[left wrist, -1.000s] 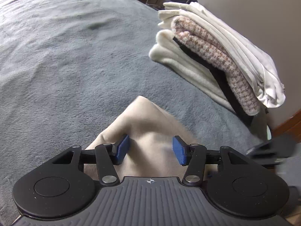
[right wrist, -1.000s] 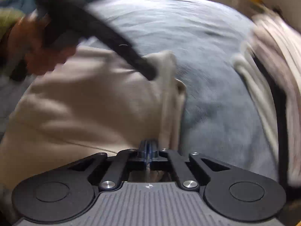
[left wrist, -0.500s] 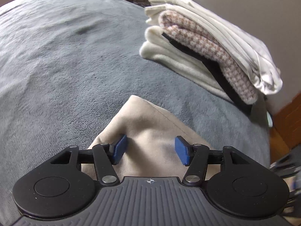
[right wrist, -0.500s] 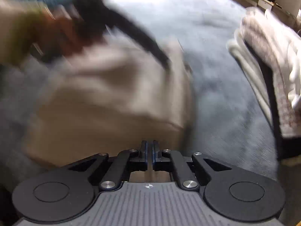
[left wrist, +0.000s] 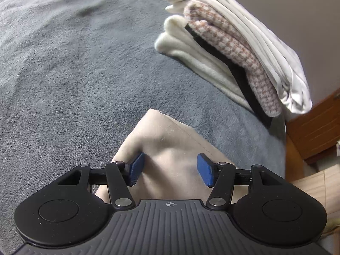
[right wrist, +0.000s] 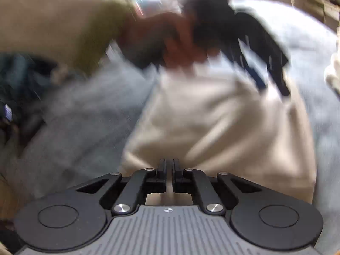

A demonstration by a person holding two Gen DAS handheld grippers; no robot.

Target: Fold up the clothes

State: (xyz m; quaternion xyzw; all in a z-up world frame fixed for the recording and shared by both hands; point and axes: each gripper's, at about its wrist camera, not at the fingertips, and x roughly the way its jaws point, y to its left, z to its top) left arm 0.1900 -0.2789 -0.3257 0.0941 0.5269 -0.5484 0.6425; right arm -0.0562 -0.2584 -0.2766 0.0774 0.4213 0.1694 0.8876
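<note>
Beige garment (left wrist: 170,146) lies under my spread left gripper (left wrist: 170,167), while my right gripper (right wrist: 169,170), clamped on its edge a second ago, shows near-shut jaws now slightly parted, suggesting release.

Black left tool (left wrist: 170,166), blue pads (left wrist: 136,166), silver pivot screws, ribbed grey body bearing a small crosshair mark. Matching black right tool (right wrist: 169,170), same ribbed grey body. Blurred olive-green sleeve (right wrist: 95,25).
</note>
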